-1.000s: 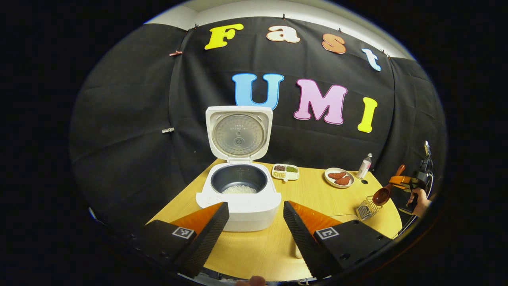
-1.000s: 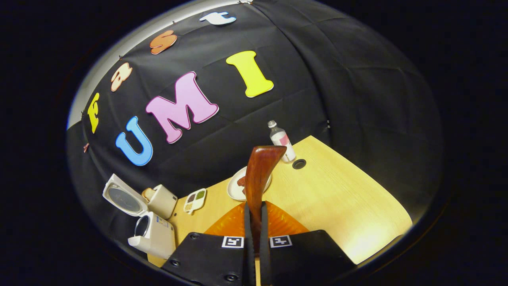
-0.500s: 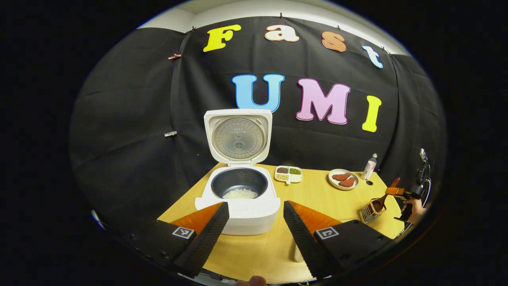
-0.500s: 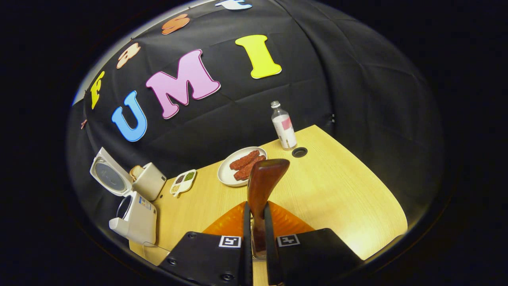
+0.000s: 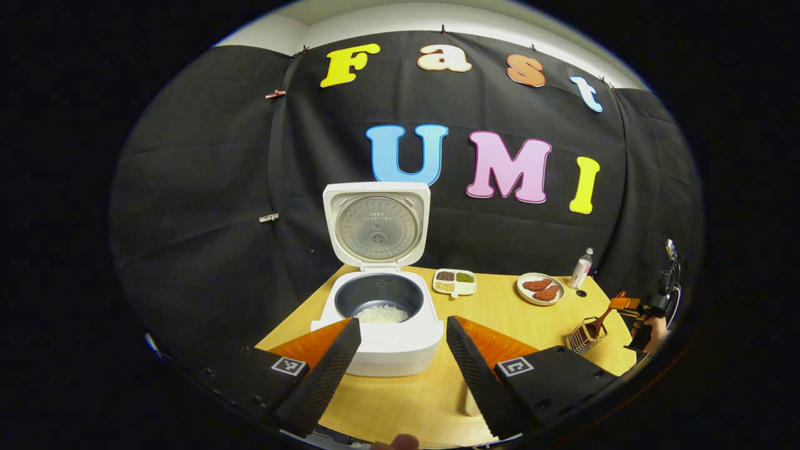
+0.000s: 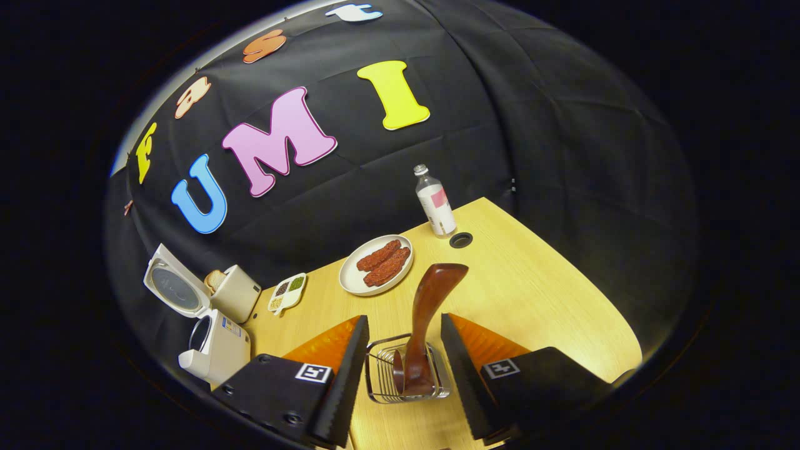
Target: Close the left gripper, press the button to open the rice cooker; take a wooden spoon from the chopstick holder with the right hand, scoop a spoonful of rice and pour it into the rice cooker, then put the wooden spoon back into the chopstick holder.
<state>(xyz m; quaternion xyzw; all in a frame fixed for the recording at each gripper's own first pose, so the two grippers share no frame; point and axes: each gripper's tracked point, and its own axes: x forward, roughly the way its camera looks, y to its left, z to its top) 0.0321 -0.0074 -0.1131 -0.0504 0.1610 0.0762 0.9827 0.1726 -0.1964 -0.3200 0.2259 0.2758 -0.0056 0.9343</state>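
Observation:
The white rice cooker [image 5: 379, 325] stands open with its lid up, and white rice [image 5: 381, 314] lies in the dark inner pot. My left gripper [image 5: 400, 334] is open in front of the cooker, holding nothing. The wooden spoon [image 6: 428, 312] stands bowl-down in the wire chopstick holder [image 6: 406, 378], its handle leaning up and to the right. My right gripper [image 6: 403, 350] is open, its fingers either side of the holder and apart from the spoon. The left gripper view shows the holder [image 5: 584, 335] with the spoon [image 5: 597, 323] at the table's right, and a hand holding that gripper [image 5: 631, 304] beside it.
A divided dish of beans [image 5: 455, 282], a plate of reddish-brown food [image 6: 375, 265] and a small bottle [image 6: 435, 205] stand along the back of the wooden table [image 6: 537, 300]. A round hole [image 6: 461, 240] sits by the bottle. A toaster with bread [image 6: 234, 292] stands behind the cooker [image 6: 212, 344].
My right gripper lowered the spoon into the wire holder, then opened and let it go. The left gripper stayed open and drifted only slightly.

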